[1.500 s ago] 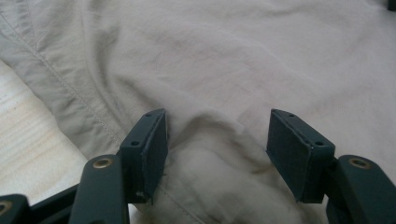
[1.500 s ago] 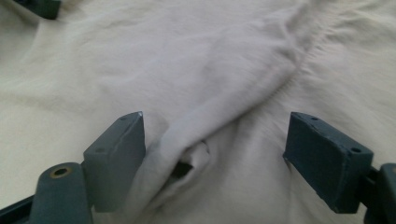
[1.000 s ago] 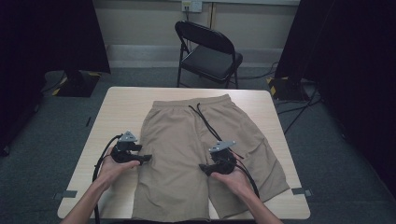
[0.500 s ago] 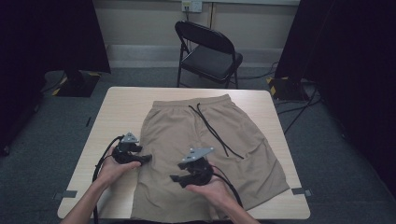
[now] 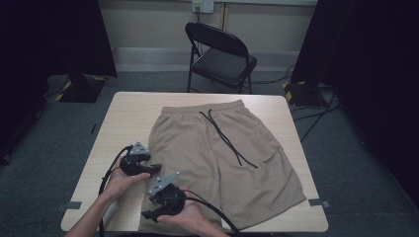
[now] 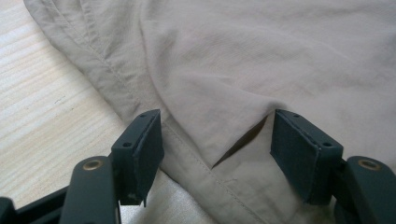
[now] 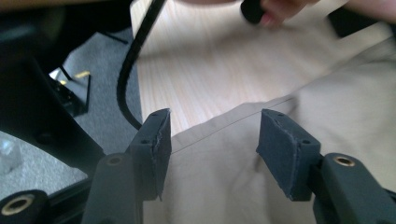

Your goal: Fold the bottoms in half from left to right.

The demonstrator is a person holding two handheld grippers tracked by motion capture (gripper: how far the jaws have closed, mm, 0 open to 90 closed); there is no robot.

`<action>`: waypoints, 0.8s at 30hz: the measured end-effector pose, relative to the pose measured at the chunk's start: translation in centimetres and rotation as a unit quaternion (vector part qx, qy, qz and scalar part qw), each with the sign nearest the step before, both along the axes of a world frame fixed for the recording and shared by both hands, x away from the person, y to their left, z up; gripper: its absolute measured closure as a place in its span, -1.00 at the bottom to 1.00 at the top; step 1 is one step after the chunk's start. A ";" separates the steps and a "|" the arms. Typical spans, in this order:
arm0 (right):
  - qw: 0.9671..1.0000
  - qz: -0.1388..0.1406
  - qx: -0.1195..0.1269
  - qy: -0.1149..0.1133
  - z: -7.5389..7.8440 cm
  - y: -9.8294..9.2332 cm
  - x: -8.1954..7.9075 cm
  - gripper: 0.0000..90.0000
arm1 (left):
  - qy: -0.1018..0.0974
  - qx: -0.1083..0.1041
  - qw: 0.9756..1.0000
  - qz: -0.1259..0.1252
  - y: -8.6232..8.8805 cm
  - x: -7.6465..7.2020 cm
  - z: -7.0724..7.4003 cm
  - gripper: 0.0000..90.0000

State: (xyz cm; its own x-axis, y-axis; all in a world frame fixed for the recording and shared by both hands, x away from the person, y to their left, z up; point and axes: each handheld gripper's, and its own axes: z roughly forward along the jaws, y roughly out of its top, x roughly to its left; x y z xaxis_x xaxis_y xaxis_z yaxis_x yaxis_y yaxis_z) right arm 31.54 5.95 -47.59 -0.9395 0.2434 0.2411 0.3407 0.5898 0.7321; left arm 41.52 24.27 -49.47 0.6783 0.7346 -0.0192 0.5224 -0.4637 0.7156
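Tan shorts (image 5: 222, 163) lie flat on the wooden table (image 5: 128, 113), waistband at the far side, with a black drawstring (image 5: 227, 140) trailing over the right leg. My left gripper (image 5: 154, 170) rests at the outer edge of the left leg. In the left gripper view it (image 6: 217, 121) is open, with a raised fold of the shorts (image 6: 280, 56) between the jaws, not pinched. My right gripper (image 5: 148, 216) sits near the left leg's hem and points left. Its jaws (image 7: 215, 119) have just been opening a little and stand open over the hem (image 7: 233, 116), apart from the cloth.
A black folding chair (image 5: 222, 57) stands beyond the far edge of the table. Bare wood (image 7: 210, 60) lies left of the shorts. The left gripper's black cable (image 7: 128, 74) loops over the table's front left edge. Dark curtains hang at both sides.
My right hand has swept left from the right leg across the shorts to the left leg's hem, turning to point left. The left hand has stayed put.
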 end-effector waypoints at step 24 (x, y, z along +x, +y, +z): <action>0.994 -0.002 -0.045 -0.103 -2.2 2.7 -2.7 -0.20 | -0.001 0.001 1.000 -0.001 -0.1 0.0 -0.1 -0.33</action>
State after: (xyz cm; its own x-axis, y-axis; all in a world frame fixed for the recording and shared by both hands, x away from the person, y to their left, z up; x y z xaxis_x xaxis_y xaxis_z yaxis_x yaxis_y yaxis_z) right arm 28.86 8.68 -49.83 -0.9657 0.2589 0.0211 0.1918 0.6556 0.7304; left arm 41.50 24.12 -49.54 0.6804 0.7326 -0.0160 0.5191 -0.4664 0.7163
